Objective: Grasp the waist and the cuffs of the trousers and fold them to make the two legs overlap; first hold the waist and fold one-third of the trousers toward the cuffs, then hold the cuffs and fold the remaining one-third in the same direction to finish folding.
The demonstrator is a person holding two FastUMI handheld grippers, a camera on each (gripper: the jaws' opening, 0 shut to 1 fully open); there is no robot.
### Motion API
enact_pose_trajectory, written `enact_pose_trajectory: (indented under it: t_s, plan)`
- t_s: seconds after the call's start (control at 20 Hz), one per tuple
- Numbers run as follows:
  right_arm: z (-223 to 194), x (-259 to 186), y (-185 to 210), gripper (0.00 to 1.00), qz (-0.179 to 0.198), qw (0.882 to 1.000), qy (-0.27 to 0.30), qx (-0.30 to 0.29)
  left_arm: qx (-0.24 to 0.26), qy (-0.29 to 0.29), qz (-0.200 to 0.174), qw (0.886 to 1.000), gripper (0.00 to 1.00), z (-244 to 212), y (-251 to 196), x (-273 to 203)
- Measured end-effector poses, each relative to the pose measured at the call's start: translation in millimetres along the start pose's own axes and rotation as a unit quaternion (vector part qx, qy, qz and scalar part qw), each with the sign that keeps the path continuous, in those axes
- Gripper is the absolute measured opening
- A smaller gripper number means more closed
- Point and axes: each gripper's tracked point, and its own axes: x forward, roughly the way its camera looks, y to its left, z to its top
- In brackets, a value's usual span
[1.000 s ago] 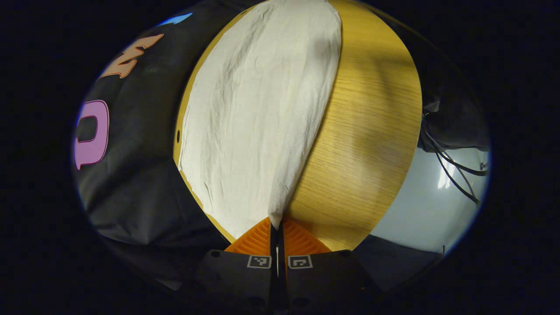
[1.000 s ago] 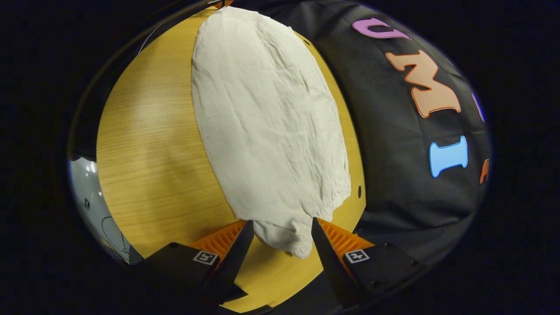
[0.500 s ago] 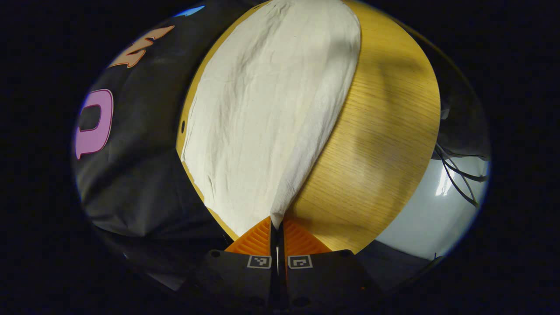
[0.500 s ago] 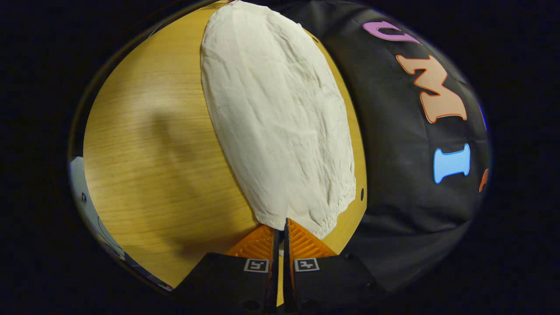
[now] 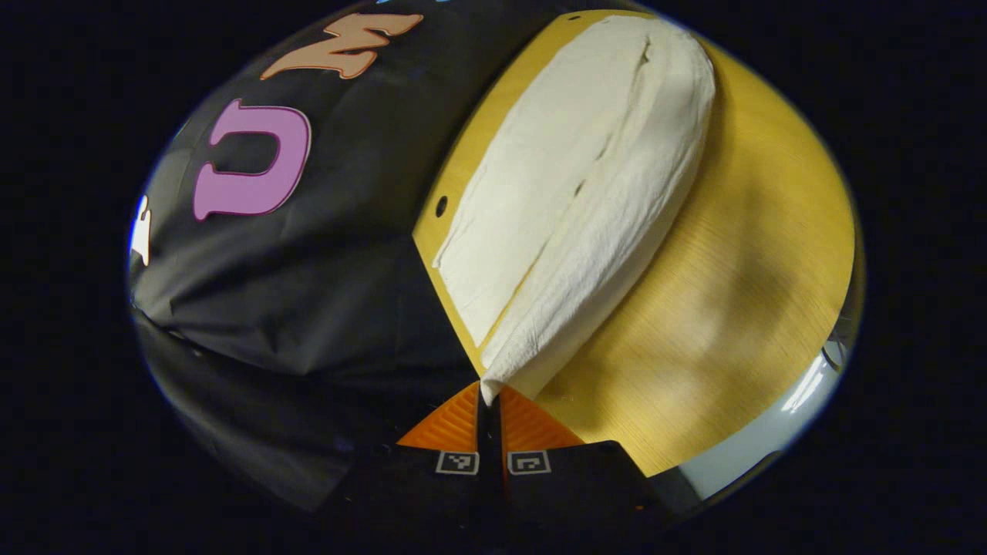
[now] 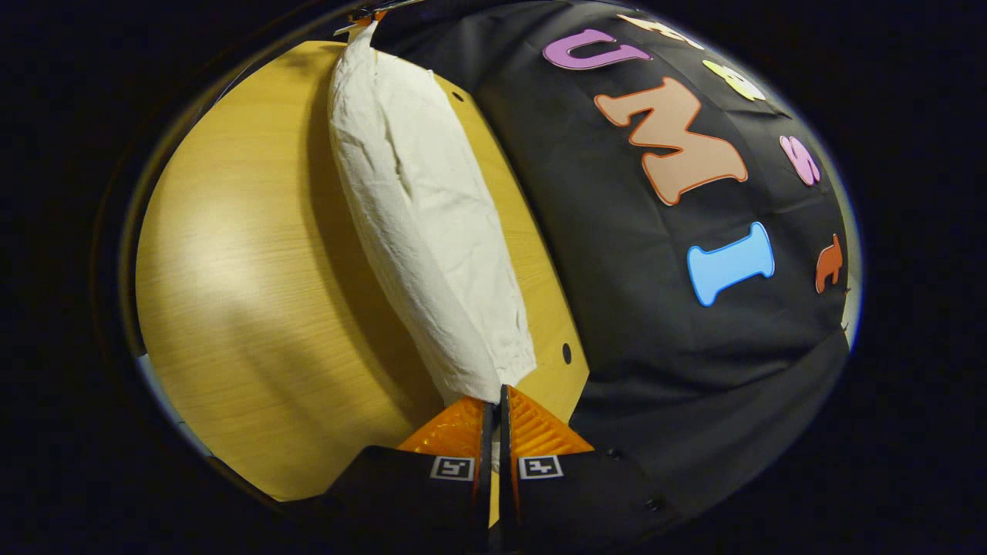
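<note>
White trousers (image 5: 609, 177) lie lengthwise on the round wooden table (image 5: 740, 293). My left gripper (image 5: 487, 397) is shut on the corner of one cuff, holding that leg up above the leg lying flat beneath it. In the right gripper view the trousers (image 6: 424, 223) rise as a long raised fold from the table (image 6: 247, 293). My right gripper (image 6: 495, 395) is shut on the gathered waist edge at the near end. The cloth hangs taut between the two grippers, and the lower leg is mostly hidden under it in the right gripper view.
The black cloth wall (image 5: 308, 262) runs close along the table's far edge, also seen as the wall (image 6: 663, 324). A small hole (image 5: 441, 206) sits near that edge of the table, as does another hole (image 6: 567, 354). Pale floor (image 5: 779, 432) lies beyond the near rim.
The right gripper, open around the waist a second ago, has shut on it. Both grippers have lifted their edge of the trousers and carried it toward the wall side, over the other leg.
</note>
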Motion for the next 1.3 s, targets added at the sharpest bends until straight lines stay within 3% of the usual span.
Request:
enact_pose_trajectory:
  t_s: [0.25,0.7,1.05,1.3]
  plan:
    - [22.1,23.4,-41.6,0.07,-0.051,0.996,0.008,0.069,-0.066,-0.032,0.055,0.996,0.0,60.1,77.3,16.5]
    - [62.5,98.9,-103.2,0.07,-0.123,0.971,0.043,0.199,-0.172,-0.094,0.095,0.976,0.0,143.0,163.1,99.4]
    - [70.2,179.9,-98.3,0.07,-0.124,0.965,0.076,0.217,-0.171,-0.112,0.091,0.975,0.0,169.2,155.9,176.1]
    - [57.7,225.2,-59.0,0.08,-0.095,0.967,0.115,0.208,-0.17,-0.122,0.076,0.975,0.0,187.2,134.8,220.3]
